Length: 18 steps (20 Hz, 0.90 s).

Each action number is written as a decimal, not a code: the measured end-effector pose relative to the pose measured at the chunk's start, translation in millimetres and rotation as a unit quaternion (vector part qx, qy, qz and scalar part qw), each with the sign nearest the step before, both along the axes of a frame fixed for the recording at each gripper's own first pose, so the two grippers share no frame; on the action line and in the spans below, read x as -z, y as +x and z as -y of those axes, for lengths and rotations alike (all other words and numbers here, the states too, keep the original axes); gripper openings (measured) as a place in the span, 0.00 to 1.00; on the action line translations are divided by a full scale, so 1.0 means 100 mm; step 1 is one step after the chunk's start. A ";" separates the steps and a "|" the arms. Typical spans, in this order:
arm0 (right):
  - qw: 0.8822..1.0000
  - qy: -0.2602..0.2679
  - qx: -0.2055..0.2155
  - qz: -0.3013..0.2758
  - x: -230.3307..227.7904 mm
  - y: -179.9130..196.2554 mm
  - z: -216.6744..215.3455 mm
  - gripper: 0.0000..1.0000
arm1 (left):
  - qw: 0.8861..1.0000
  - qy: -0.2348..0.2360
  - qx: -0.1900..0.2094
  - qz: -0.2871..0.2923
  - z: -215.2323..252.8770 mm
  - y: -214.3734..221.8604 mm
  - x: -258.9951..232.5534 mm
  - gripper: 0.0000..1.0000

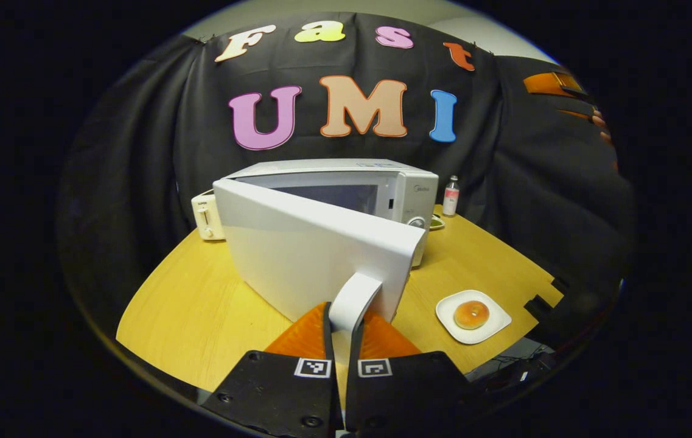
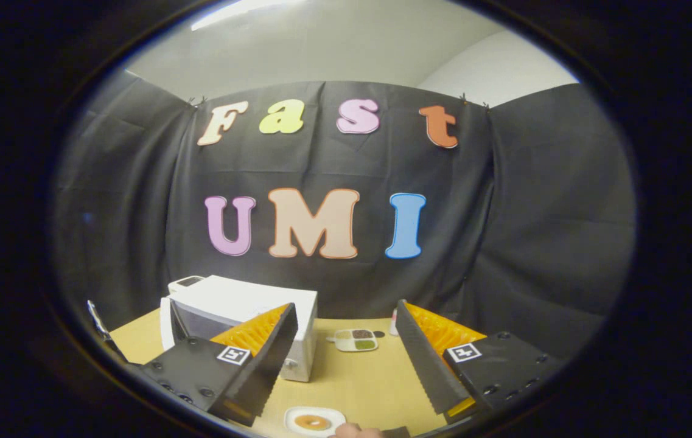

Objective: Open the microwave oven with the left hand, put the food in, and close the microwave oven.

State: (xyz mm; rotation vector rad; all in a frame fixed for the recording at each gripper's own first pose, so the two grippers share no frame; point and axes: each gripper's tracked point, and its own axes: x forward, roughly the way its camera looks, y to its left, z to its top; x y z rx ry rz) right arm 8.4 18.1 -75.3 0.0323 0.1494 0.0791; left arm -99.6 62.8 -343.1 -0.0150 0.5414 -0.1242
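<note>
Here the left gripper [image 1: 342, 331] clamps the microwave's door handle [image 1: 353, 298].

The left gripper view sits low and close at the microwave [image 1: 346, 213] door, facing the back wall. The right gripper view looks from farther back and higher. Both share the microwave, table [image 1: 199, 298] and the plate [image 1: 473, 316].

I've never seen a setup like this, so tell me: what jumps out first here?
The white microwave at the middle of the yellow table, its door swung partly open with the left gripper clamped on the handle. To its right a doughnut waits on a small plate, while the right gripper hangs open above.
</note>
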 end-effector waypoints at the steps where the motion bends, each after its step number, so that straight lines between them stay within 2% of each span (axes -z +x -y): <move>1: 1.000 0.000 -0.004 -0.002 0.02 -0.01 -0.06 0.97 | 1.000 0.003 -0.005 0.001 -0.08 -0.05 -0.01 0.02; 10: 0.999 -0.011 -0.035 -0.021 0.21 -0.21 -0.60 0.97 | 0.998 0.041 -0.049 0.004 -0.92 -0.43 -0.03 0.02; 15: 0.999 -0.021 -0.034 -0.028 0.36 -0.37 -0.67 0.97 | 0.996 0.042 -0.075 0.009 -1.33 -0.51 -0.05 0.02; 18: 0.998 -0.020 -0.040 -0.037 0.47 -0.44 -0.71 0.97 | 0.996 0.027 -0.081 0.016 -1.45 -0.55 -0.06 0.01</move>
